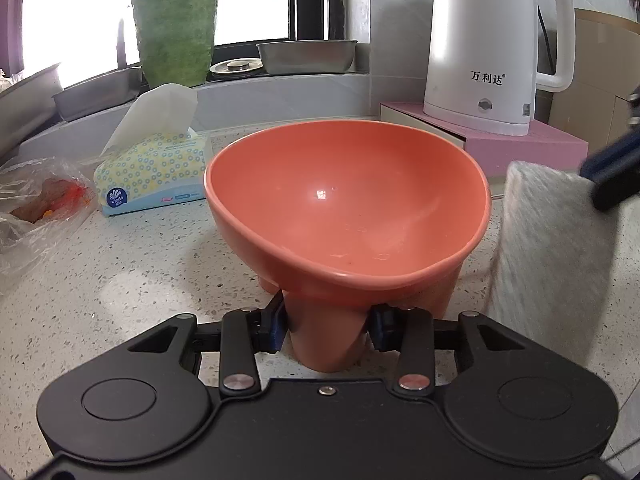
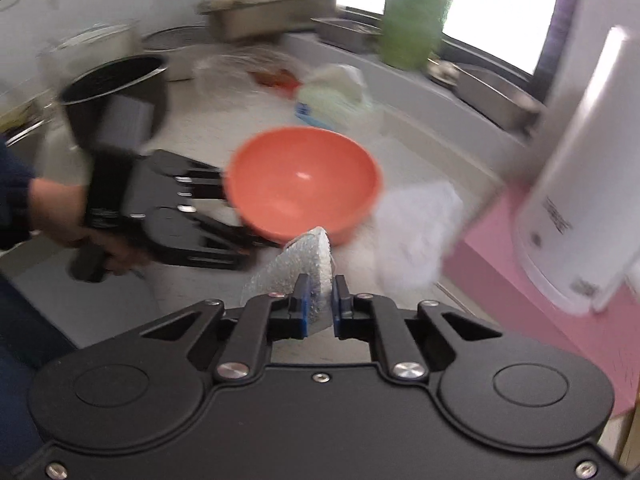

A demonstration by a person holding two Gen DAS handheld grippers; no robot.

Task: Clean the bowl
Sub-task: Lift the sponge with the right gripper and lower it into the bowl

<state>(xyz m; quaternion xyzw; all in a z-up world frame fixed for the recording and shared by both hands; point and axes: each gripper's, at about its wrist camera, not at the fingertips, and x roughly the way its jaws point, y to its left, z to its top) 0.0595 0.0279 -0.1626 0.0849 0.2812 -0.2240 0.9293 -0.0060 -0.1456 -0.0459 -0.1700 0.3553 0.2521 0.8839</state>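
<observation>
A: Bowl (image 1: 348,204) first: where does the coral thing sit?

B: On the speckled counter (image 1: 140,280), tipped so its mouth faces the left wrist camera. The left gripper (image 1: 330,330) clasps one stubby foot under the rim, pads pressed to either side.

A: And the other hand?

B: The right gripper (image 2: 319,304) pinches a grey-white cloth (image 2: 304,264) between its blue pads. In the left view the cloth (image 1: 556,248) hangs just beside the bowl's rim, not touching it.

A: So the wipe is about to begin?

B: Probably. A good stroke would carry the cloth over the rim and sweep the lower inside wall, where faint droplets show. The left grip should keep the tilt steady, since one foot is a narrow purchase.

A: Hazards?

B: The white kettle (image 1: 486,44) stands near, behind on its pink box (image 1: 520,140); the tissue pack (image 1: 154,172) lies well clear.
</observation>
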